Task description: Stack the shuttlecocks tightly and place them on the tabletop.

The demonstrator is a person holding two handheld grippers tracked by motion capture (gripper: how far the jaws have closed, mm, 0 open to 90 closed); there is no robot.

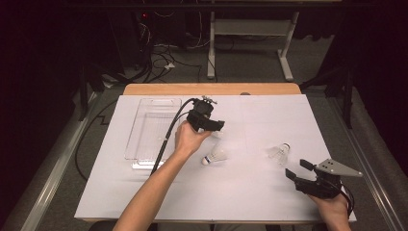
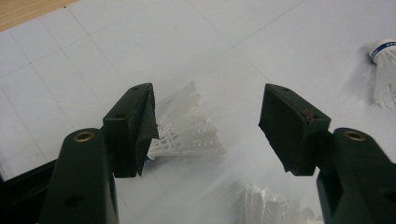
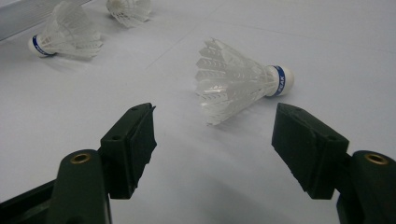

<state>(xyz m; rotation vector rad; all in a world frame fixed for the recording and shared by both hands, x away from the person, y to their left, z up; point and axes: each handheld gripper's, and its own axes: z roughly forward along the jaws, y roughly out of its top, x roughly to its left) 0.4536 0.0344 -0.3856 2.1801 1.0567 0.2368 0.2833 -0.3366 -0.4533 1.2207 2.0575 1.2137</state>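
Note:
Three white feather shuttlecocks lie on the white sheet. One shuttlecock [image 1: 280, 152] [image 3: 238, 81] with a blue band lies just ahead of my right gripper [image 1: 297, 168] [image 3: 215, 135], which is open and empty near the front right corner. A second shuttlecock [image 1: 216, 155] [image 2: 275, 205] lies mid-table. My left gripper [image 1: 216, 126] [image 2: 208, 121] hovers open over the third shuttlecock [image 2: 187, 130] [image 1: 218, 135], which lies on the sheet between the jaws, close to the left one. That shuttlecock's cork is hidden behind the jaw.
A clear plastic tray [image 1: 151, 127] rests on the sheet left of my left hand. The sheet covers a wooden table [image 1: 211, 89], with floor cables and a desk frame beyond. The left gripper's cable [image 1: 166, 139] runs across the tray's right edge.

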